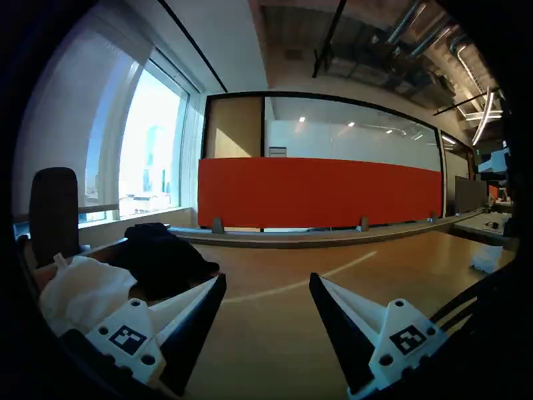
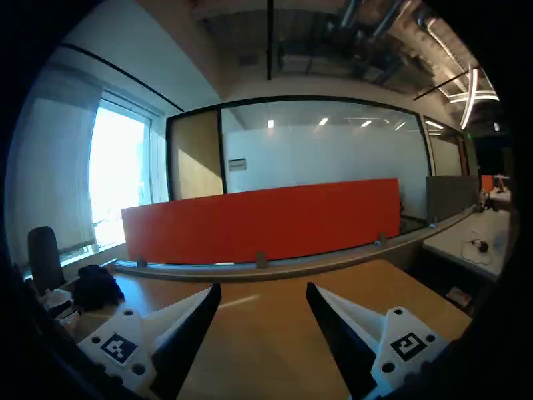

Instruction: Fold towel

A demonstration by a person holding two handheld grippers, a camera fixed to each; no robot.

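Left gripper [image 1: 266,277] hovering over table [image 1: 286,320], jaws gaping wide, gripping nothing. Right gripper [image 2: 263,287] likewise, empty. White towel [image 1: 86,293] lying crumpled left of left jaws, touching black cloth [image 1: 163,257]. Left gripper sitting nearer; towel's long axis unclear.

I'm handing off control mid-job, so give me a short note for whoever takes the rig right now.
Left gripper: open, empty, over the bare wooden table.
Right gripper: open, empty, over the same table.
Things: a black cloth and a white cloth lie bunched side by side at the table's left end, ahead and to the left of the left gripper. I cannot tell which one is the towel.
Done: nothing folded; neither cloth is gripped.
Left: probably reach left, take a cloth, spread it flat on the table, then fold it.
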